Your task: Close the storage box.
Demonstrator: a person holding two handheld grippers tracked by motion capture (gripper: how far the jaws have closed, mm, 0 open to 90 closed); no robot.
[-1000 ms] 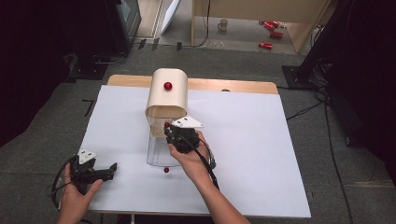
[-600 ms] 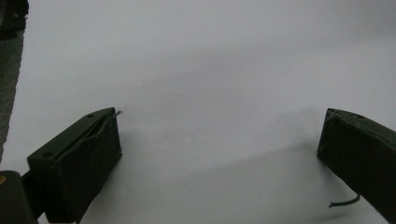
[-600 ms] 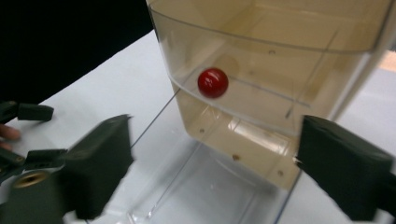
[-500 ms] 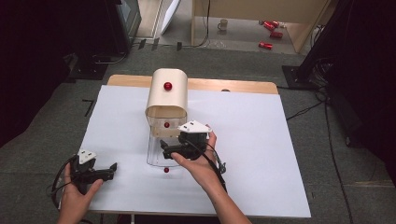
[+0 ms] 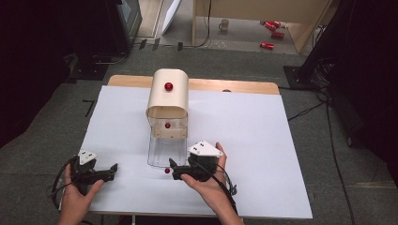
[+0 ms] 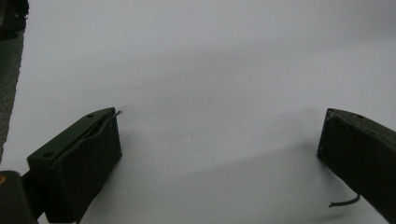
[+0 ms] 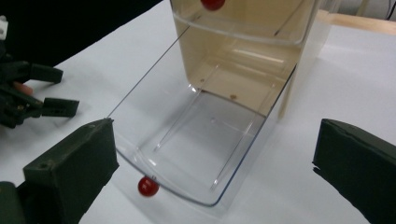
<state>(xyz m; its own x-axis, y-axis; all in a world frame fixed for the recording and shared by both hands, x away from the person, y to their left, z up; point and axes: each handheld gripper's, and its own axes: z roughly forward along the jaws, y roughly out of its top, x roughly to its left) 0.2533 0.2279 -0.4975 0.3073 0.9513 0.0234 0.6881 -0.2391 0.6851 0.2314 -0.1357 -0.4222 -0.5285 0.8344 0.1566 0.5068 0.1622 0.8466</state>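
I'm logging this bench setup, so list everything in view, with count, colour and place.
drawer cabinet: one, beige with a red top knob, at the table's far middle
lower drawer: one, clear with a red knob, pulled out toward the person and empty
upper drawer: one, clear with a red knob, pushed in
table cover: one, white, over a wooden table
mug: one, pale, on the floor beyond
red items: several, on the floor beyond
left gripper: black, open, near left of the table
right gripper: black, open, beside the lower drawer's knob
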